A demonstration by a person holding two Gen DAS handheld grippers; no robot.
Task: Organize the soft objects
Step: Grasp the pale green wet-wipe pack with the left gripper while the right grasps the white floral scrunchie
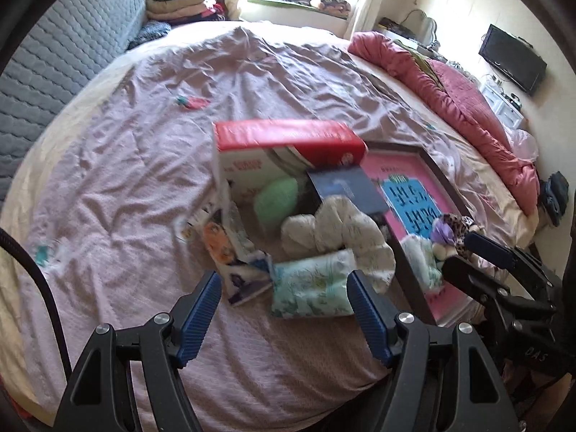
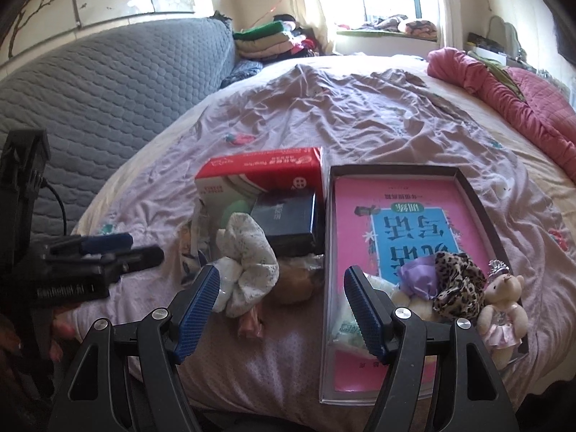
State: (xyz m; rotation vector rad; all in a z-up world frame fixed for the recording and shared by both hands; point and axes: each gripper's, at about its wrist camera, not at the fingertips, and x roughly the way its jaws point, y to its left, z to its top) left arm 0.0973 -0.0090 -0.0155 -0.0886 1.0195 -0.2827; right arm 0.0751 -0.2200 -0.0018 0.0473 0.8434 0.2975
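Observation:
On the mauve bedspread lies a pile: a pale green patterned tissue pack (image 1: 309, 288), a white lace scrunchie (image 1: 338, 234), a green fluffy ball (image 1: 277, 198) and a cartoon-printed packet (image 1: 230, 252). My left gripper (image 1: 284, 288) hangs open just above the tissue pack, fingers either side and not pressing. My right gripper (image 2: 282, 277) is open over a brown wrapped lump (image 2: 295, 280), beside the white scrunchie (image 2: 248, 252). The dark-rimmed tray (image 2: 396, 171) holds a pink book, a purple scrunchie (image 2: 417, 273), a leopard scrunchie (image 2: 457, 280) and a small teddy bear (image 2: 504, 309).
A red and white carton (image 1: 288, 144) and a dark box (image 1: 345, 187) stand behind the pile. A grey quilted headboard (image 2: 108, 82) runs along the left. A rolled pink quilt (image 2: 504, 86) lies at the right edge. Folded clothes (image 2: 266, 41) sit by the window.

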